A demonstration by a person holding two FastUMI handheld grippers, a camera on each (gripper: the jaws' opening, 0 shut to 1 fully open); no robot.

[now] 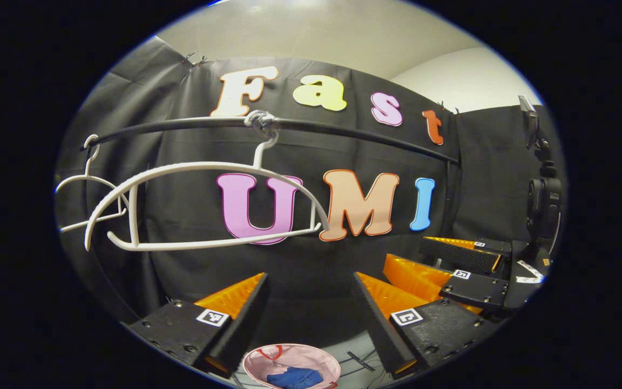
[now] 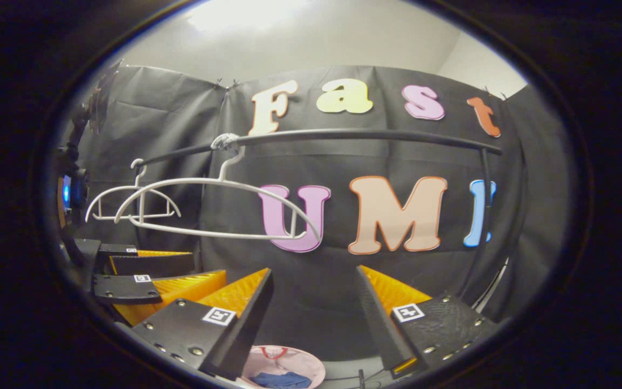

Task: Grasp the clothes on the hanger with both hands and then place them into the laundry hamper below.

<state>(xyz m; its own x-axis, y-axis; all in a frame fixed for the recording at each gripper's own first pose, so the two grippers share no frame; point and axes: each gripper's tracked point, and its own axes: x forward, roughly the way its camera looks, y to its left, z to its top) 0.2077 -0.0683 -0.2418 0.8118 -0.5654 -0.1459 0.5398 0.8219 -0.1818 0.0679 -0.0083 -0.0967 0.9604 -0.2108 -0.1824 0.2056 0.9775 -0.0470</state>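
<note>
A bare white hanger (image 1: 203,205) (image 2: 208,210) hangs from the black rail (image 1: 343,129) (image 2: 354,134). Far below stands the pink laundry hamper (image 1: 316,356) (image 2: 305,361), with blue clothes (image 1: 295,377) (image 2: 281,380) lying inside. My left gripper (image 1: 311,308) is open and holds nothing, raised near rail height above the hamper. My right gripper (image 2: 313,308) is likewise open with nothing between its fingers. In the left gripper view the right gripper (image 1: 459,273) shows to the right, open. The left gripper (image 2: 138,275) shows at the left of the right gripper view, open.
A second bare white hanger (image 1: 81,183) (image 2: 122,202) hangs at the rail's left end. The rail's upright post (image 2: 485,189) stands at the right. A camera on a stand (image 1: 543,200) is at the far right of the left gripper view.
</note>
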